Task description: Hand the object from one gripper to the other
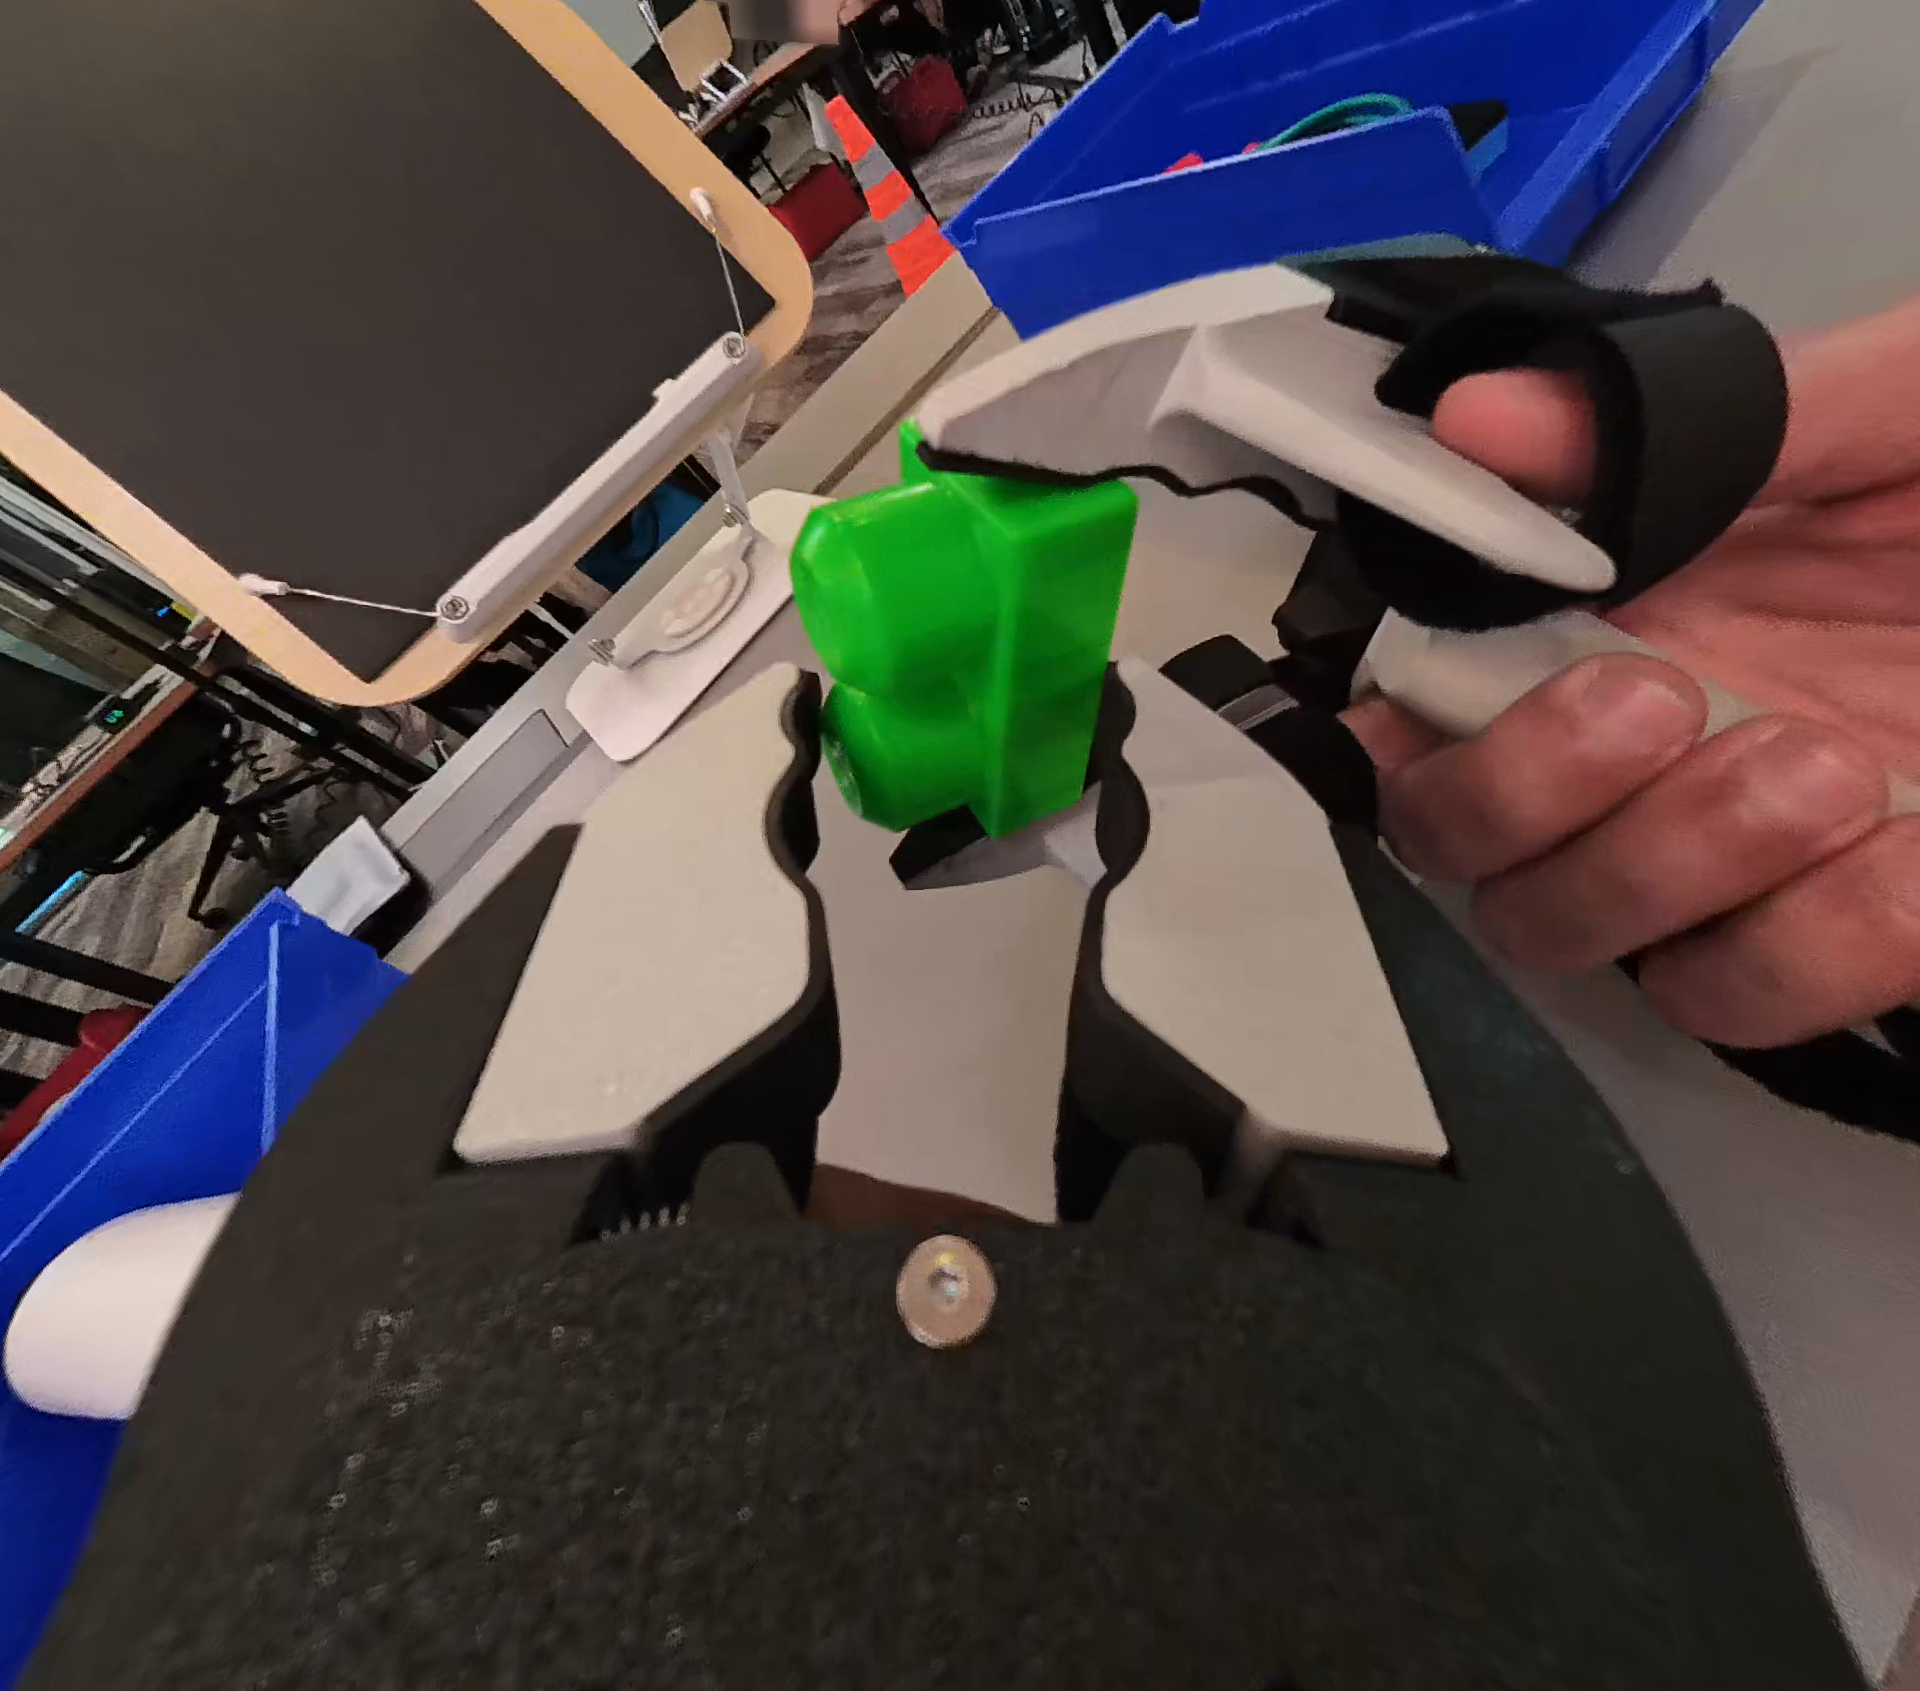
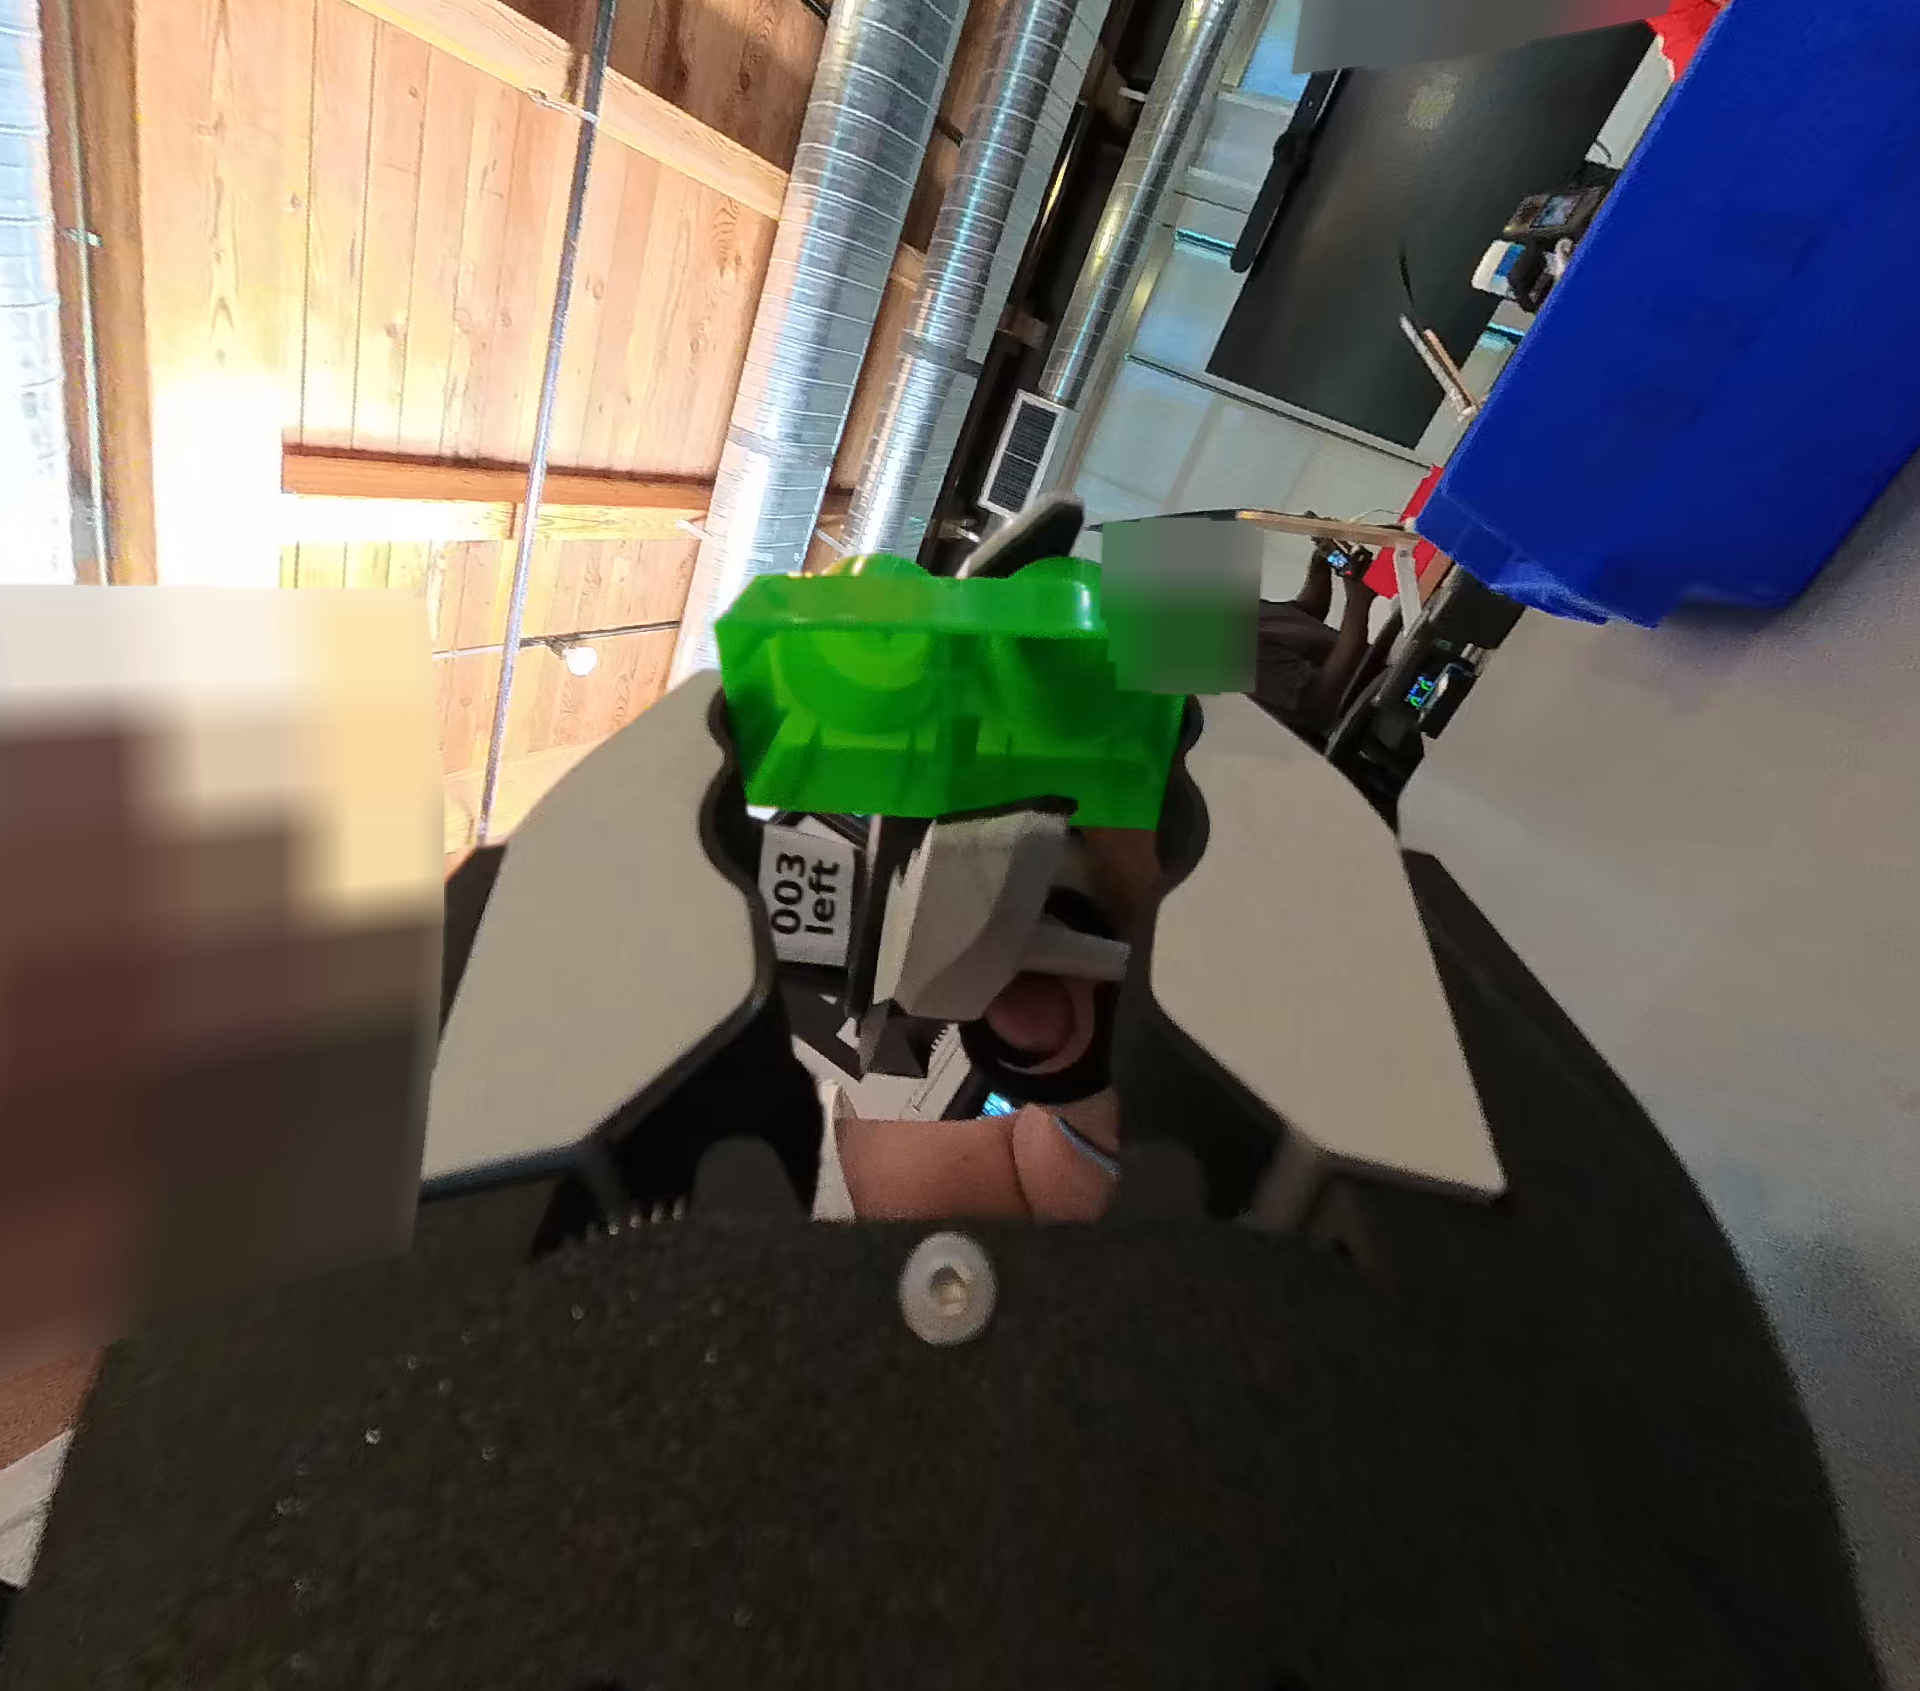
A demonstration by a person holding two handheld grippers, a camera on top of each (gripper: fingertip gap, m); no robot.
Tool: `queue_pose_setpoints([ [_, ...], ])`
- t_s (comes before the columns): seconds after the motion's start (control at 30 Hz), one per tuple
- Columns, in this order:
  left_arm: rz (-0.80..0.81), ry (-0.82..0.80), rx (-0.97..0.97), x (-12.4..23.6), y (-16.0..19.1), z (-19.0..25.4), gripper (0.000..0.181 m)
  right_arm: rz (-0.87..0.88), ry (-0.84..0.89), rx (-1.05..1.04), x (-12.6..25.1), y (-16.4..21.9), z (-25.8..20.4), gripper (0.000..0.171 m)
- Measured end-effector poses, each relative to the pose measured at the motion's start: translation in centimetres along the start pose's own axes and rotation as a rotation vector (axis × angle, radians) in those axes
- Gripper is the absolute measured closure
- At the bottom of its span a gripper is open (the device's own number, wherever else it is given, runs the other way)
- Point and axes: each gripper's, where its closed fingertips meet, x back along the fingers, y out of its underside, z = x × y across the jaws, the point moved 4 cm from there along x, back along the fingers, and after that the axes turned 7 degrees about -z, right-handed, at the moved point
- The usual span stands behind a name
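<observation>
Green block (image 1: 961, 654) is pinched at its near end between left gripper (image 1: 961, 722) jaws, above the tabletop (image 1: 935, 997). Its far end is clamped top and bottom by right gripper (image 2: 951, 742) jaws. Blue bin (image 1: 1455, 83) seen far right.

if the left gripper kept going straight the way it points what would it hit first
The green block, already between the left gripper fingers; just past it the right gripper also holds the block from above.
</observation>
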Motion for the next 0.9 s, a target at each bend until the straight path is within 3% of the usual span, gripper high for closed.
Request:
queue_pose_setpoints([
  [0.07, -0.016, -0.009, -0.021, -0.1, 0.2, -0.3, 0.131, -0.03, 0.054, 0.059, 0.2, -0.2, 0.3, 0.095],
  [0.17, -0.066, -0.031, -0.067, 0.0, 1.1, -1.8, 0.131, -0.113, 0.255, 0.313, 1.4, -1.7, 0.5, 0.095],
  [0.3, -0.173, -0.001, -0.099, -0.5, 3.4, -2.8, 0.131, -0.355, 0.661, 0.965, 2.5, -3.5, -0.2, 0.097],
  [0.37, -0.219, -0.016, -0.137, -0.9, 4.2, -2.9, 0.131, -0.437, 0.781, 1.14, 2.2, -3.4, -0.4, 0.102],
  [0.47, -0.264, -0.026, -0.206, -1.4, 4.8, -2.5, 0.131, -0.473, 0.773, 1.14, 1.2, -2.4, -0.3, 0.12],
  [0.57, -0.293, -0.025, -0.257, -1.7, 5.1, -1.7, 0.131, -0.544, 0.812, 1.165, 0.9, -1.6, 1.0, 0.114],
  [0.67, -0.303, -0.021, -0.292, -1.9, 5.2, -0.9, 0.131, -0.55, 0.819, 1.185, 0.4, -1.3, 1.2, 0.119],
  [0.83, -0.311, -0.011, -0.303, -2.3, 5.1, -0.2, 0.131, -0.577, 0.887, 1.16, 0.6, -1.3, 2.4, 0.143],
  [0.9, -0.328, -0.022, -0.328, -2.4, 5.4, 0.1, 0.131, -0.618, 0.93, 1.172, 0.9, -1.3, 2.7, 0.143],
])
